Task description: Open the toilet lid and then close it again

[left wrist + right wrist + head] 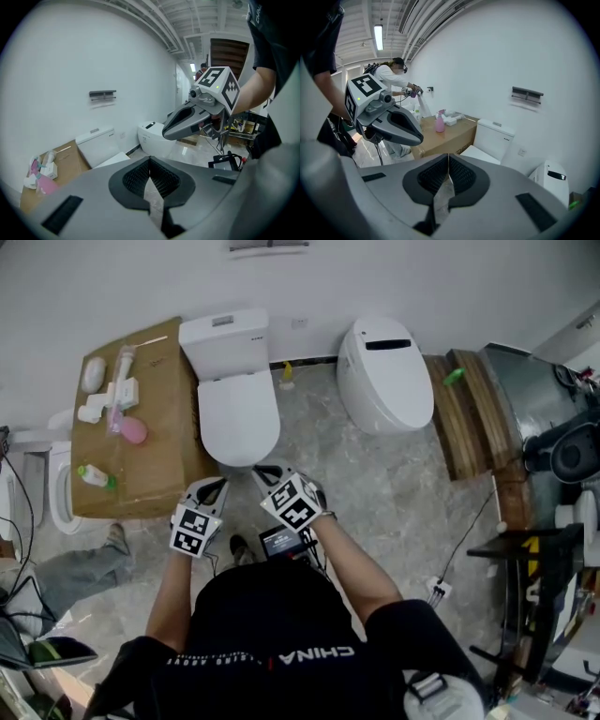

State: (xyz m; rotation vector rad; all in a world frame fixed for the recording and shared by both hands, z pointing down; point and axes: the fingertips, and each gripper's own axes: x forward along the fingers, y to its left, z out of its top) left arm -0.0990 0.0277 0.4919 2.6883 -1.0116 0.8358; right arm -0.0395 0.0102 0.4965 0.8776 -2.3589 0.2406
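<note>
We are holding both tongs out in front of us. The left gripper (218, 486) is pressing its jaws tight together, with nothing between them. The right gripper (264, 472) is doing the same, and it is empty too.

Both are pointing at the near end of the toilet lid (239, 413). The lid is lying flat down on the white toilet by the far wall. The toilet is sitting between a brown box (164, 442) on the left and a rounder second toilet (384, 376) on the right. The tongs are hovering just beside the lid's near edge, and we are not seeing them touch it.

With the lid down and the tongs empty, we are guessing the lifting is not yet begun. Then both the opening and the closing are waiting to be done. A lid shut again would look the same, though, so we are not sure.

In the head view the tongs are hiding the toilet's near rim. In each gripper view the gripper's own gray body is covering the lower half, so only a strip of lid is showing. The small things on the box are too tiny to name, apart from a pink bottle (133, 430). Far off, a person (389, 75) is working by the box, and we are not making out what they are holding.
</note>
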